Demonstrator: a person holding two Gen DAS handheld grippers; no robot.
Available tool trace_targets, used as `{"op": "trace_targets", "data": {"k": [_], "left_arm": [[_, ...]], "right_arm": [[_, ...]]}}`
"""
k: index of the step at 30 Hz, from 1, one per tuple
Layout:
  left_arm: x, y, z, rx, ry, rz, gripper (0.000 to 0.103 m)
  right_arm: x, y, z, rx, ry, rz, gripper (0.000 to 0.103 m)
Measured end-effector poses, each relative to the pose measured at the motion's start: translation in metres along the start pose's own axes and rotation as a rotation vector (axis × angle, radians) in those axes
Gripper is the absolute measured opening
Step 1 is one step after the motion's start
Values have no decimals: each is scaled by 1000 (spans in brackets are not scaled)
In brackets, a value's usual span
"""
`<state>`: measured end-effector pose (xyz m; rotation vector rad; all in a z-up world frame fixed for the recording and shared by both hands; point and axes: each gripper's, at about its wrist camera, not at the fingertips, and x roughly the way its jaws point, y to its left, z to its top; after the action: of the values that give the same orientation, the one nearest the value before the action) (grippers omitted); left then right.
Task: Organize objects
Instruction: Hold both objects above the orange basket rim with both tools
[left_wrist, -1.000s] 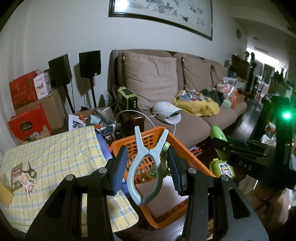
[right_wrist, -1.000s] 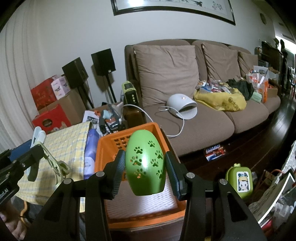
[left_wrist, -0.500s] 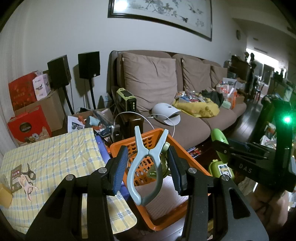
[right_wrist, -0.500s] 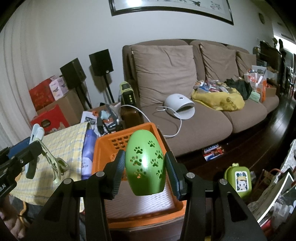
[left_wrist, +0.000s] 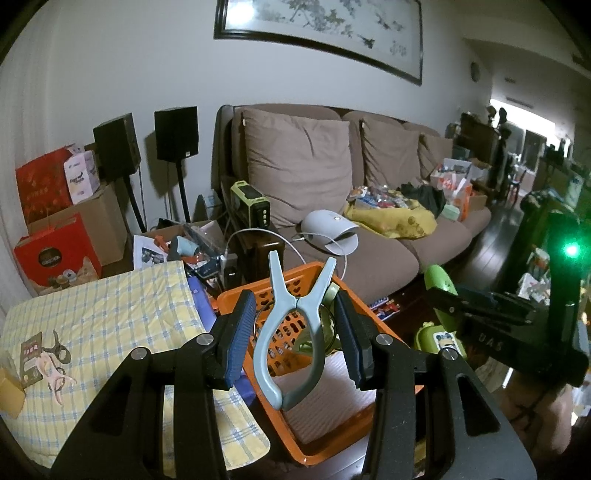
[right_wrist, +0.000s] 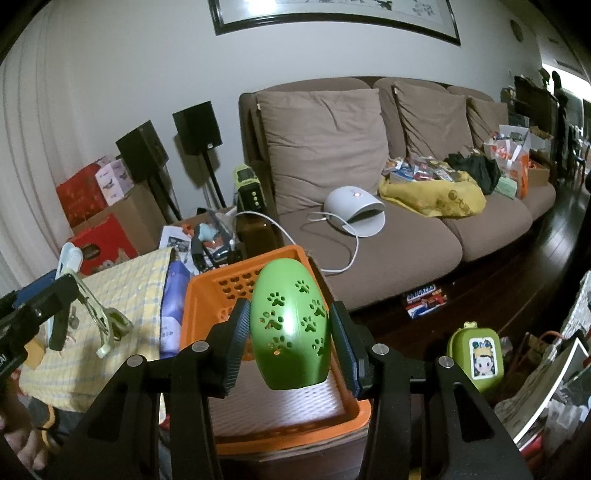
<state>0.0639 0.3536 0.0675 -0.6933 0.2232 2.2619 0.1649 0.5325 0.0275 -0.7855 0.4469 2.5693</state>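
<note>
While both hover over the orange plastic basket (right_wrist: 207, 291), the left gripper (left_wrist: 295, 334) clamps a pale blue plastic clip (left_wrist: 291, 325); the right gripper (right_wrist: 290, 341) clamps a green paw-print plastic egg (right_wrist: 290, 325).

Dim rm, bright doorway (left_wrist: 524, 122) far right, fisheye-warped edges.

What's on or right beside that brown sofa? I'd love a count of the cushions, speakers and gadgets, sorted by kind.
Brown back cushions: 3
Black speakers on stands: 2
White domed gadget with a cable: 1
Yellow cloth bundle: 1
Green and black box-shaped device: 1
Total: 8
</note>
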Motion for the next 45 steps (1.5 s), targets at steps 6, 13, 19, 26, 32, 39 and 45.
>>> {"op": "trace_targets", "data": {"k": [6,13,19,26,32,39,45], "left_arm": [[1,-6,1,12,-2,0,41],[3,-12,2,23,-4,4,41],[4,-13,3,26,-5,4,41],[6,-16,3,21,-2,5,41],[13,-16,3,17,9,8,41],[22,-14,1,12,26,10,41],[28,-12,1,13,34,14,41]], "right_arm": [[1,-1,1,5,3,0,45],[2,-3,0,15,4,2,45],[3,-6,0,17,5,3,45],[5,-6,-1,17,14,13,45],[5,-6,-2,20,20,11,45],[8,-6,-1,24,27,8,45],[10,-7,-2,24,36,10,45]]}}
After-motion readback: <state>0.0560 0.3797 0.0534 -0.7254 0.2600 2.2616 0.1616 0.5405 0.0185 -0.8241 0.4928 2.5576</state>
